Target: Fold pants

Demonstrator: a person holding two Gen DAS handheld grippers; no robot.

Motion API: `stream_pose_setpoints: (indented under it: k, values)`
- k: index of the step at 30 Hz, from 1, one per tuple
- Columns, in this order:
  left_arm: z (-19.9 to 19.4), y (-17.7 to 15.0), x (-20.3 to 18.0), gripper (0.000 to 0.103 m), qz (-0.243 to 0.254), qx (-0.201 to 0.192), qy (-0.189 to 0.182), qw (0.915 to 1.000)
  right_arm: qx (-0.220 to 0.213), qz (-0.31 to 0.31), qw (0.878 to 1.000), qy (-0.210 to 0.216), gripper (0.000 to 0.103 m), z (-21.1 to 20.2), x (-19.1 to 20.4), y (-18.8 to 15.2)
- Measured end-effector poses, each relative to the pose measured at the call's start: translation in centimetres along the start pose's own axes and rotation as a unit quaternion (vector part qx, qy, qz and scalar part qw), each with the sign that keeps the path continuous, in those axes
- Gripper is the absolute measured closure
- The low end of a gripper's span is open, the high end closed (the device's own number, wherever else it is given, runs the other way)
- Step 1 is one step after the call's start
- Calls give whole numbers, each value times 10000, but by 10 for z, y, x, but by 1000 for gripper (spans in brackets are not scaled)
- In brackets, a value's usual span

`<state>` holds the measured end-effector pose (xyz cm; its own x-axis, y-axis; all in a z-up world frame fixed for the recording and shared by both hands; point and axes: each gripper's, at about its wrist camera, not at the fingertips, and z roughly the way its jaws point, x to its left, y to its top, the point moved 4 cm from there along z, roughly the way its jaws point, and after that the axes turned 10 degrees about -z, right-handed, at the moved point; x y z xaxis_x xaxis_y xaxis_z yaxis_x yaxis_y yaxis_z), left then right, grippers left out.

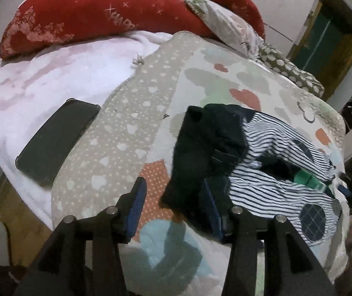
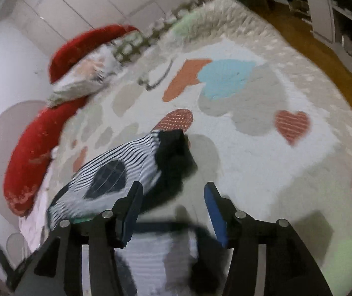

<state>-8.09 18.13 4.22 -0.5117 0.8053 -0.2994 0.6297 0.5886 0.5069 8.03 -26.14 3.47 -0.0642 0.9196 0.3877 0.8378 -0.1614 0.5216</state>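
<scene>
The small pants [image 1: 274, 172] are striped navy and white with dark heart patches and dark cuffs. They lie crumpled on the bed blanket [image 1: 136, 133]. My left gripper [image 1: 173, 197] is open just in front of a dark cuff [image 1: 195, 157], whose end lies between the fingers. In the right wrist view the pants [image 2: 116, 172] lie ahead to the left, with more striped cloth under the gripper. My right gripper [image 2: 173, 202] is open above them, and the view is blurred.
A black phone [image 1: 57, 140] lies on the white fleece to the left. Red pillows [image 1: 96, 14] lie at the head of the bed. The bed's edge and wooden floor [image 2: 324, 56] are to the right, with shelves beyond.
</scene>
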Motion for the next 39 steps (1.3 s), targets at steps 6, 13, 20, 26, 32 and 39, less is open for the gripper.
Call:
stream_pose_setpoints:
  k: [6, 13, 20, 26, 32, 39]
  values:
    - [-5, 0, 0, 57, 134, -62, 45, 9999, 299, -210, 9993, -37, 87, 38, 14, 13]
    - [10, 8, -23, 57, 307, 183, -116, 9993, 202, -45, 9986, -493, 88, 22, -20, 9]
    - [36, 36, -78, 45, 1131, 384, -262, 9925, -134, 113, 9979, -621, 76, -13, -29, 17]
    - [98, 63, -150, 43, 1862, 1021, -749, 9743, 142, -924, 9956, -106, 41, 8, 15, 46]
    - [152, 71, -194, 43, 2248, 1483, -894, 9589, 868, -2239, 9707, -79, 40, 72, 73, 63]
    - [197, 70, -210, 30, 2727, 1796, -705, 9425, 1388, -3188, 9374, -174, 40, 119, 99, 60]
